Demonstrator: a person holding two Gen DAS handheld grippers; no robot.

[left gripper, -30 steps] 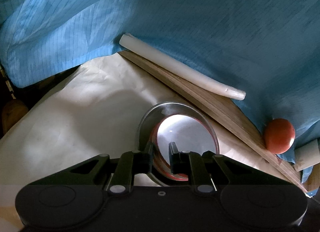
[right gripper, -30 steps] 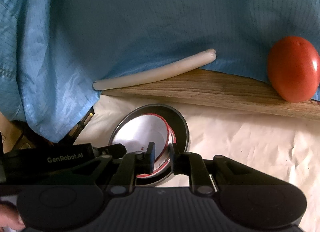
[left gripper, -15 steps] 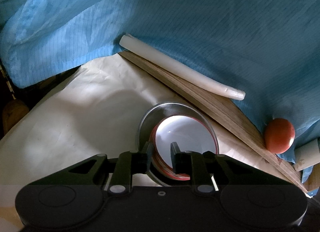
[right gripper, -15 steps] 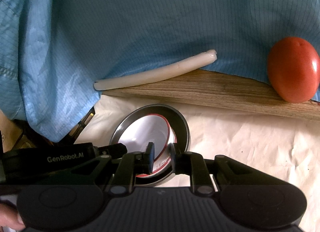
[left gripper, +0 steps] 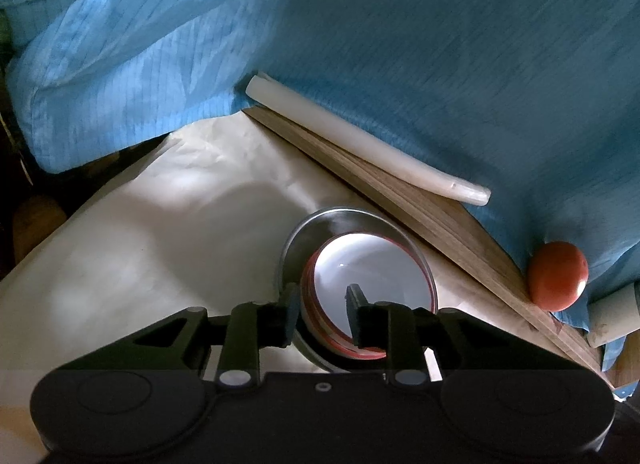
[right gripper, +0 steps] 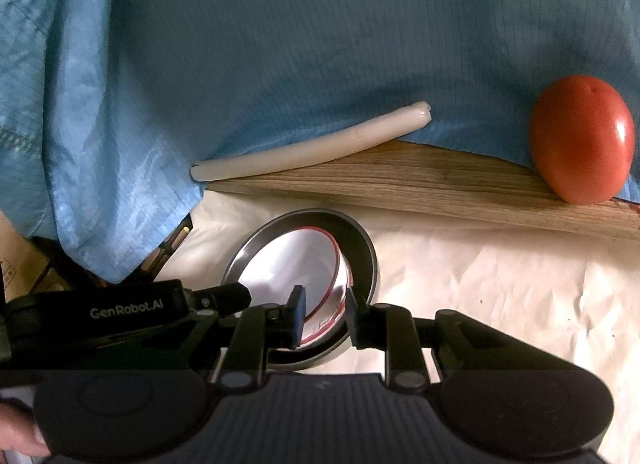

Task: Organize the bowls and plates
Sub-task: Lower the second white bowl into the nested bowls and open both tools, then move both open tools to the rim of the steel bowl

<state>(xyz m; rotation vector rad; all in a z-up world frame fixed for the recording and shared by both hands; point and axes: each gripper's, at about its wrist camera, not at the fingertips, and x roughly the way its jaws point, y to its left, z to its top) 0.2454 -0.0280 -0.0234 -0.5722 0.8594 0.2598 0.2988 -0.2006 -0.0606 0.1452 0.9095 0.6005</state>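
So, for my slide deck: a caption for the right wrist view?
Right gripper open astride the red-rimmed white bowl nested in a metal bowl.

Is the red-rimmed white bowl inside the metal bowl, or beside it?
Inside. In both wrist views the red-rimmed white bowl sits nested within the metal bowl, whose steel rim rings it on all sides. It looks empty.

1. "GenRobot.AI" stands in pale letters on the black body of the left gripper (right gripper: 224,298), seen at the left edge of the right wrist view.
2. No other text is readable.
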